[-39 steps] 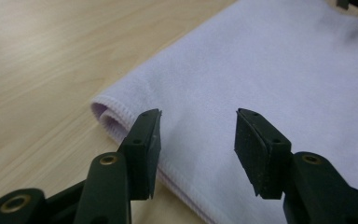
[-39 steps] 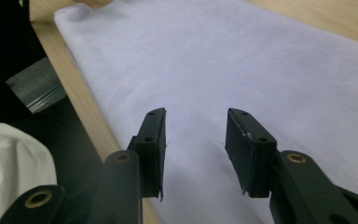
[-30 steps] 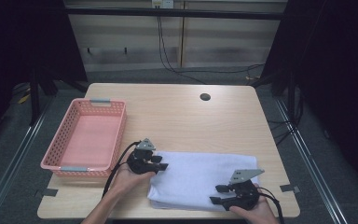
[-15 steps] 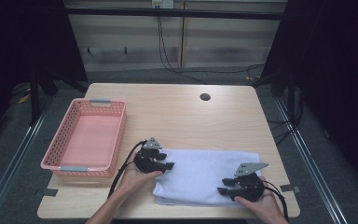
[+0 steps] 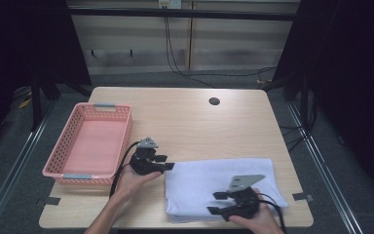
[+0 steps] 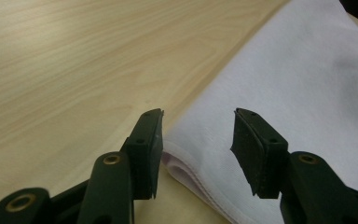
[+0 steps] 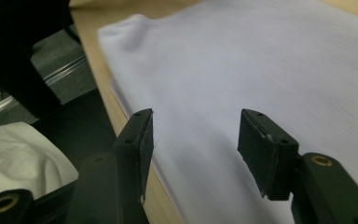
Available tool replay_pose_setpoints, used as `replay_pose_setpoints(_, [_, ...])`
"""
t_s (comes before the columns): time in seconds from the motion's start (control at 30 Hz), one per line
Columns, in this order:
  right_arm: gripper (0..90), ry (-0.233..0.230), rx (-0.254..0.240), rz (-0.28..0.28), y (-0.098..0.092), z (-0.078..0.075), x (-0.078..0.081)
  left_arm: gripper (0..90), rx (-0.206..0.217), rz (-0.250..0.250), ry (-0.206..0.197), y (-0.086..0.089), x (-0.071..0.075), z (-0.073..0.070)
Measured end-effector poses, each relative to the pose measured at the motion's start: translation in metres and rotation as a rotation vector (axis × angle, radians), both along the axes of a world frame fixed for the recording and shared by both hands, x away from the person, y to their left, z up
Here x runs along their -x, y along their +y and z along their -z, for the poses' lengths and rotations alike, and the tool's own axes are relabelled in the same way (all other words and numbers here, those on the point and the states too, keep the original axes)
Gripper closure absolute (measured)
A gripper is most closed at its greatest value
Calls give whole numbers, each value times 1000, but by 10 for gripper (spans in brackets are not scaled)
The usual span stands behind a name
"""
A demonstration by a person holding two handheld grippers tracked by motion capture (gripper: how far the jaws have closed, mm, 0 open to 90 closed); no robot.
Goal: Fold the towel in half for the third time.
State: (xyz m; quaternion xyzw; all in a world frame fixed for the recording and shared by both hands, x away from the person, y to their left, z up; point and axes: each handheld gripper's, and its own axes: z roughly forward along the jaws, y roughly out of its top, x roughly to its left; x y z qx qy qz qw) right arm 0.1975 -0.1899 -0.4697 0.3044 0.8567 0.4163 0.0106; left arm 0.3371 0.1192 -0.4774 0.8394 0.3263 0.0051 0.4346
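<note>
Left of folded white towel [image 5: 221, 187]: pink basket [image 5: 88, 144], well apart; both grippers' fingers parted, holding nothing, just reopened.

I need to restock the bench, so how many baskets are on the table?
1. A pink basket sits on the table's left side, beside the left tool, apart from the folded white cloth. Nothing seems hidden.

- The folded cloth [image 5: 219, 187] lies on the table [image 5: 195, 122] by its near right corner, reaching the near edge.
- The basket [image 5: 90, 144] sits along the left edge.
- The left gripper [image 5: 163, 163] is between basket and cloth, at the cloth's left edge.
- The right gripper [image 5: 216, 202] is over the cloth's near edge.
</note>
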Motion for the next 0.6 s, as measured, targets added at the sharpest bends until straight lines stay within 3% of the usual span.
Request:
replay_pose_setpoints(0.17, [392, 24, -5, -126, 67, 10, -9, 504, -1, -35, -13, 0, -7, 5])
replay_pose_setpoints(0.27, [385, 9, 21, -182, 95, 16, -8, 504, -5, -37, -3, 0, -7, 7])
replay_pose_setpoints(0.33, [382, -10, 43, -188, 104, 19, -7, 503, -2, -34, -1, 1, -7, 8])
replay_pose_setpoints(0.43, [377, -1, 58, -201, 108, 23, -8, 500, -18, -25, 2, -1, -6, 9])
replay_pose_setpoints(0.5, [381, -25, 65, -217, 107, 25, -6, 495, -18, -35, 6, -1, -7, 10])
replay_pose_setpoints(0.6, [446, -103, 81, -224, 106, 28, -1, 473, -5, -45, 8, 0, -7, 11])
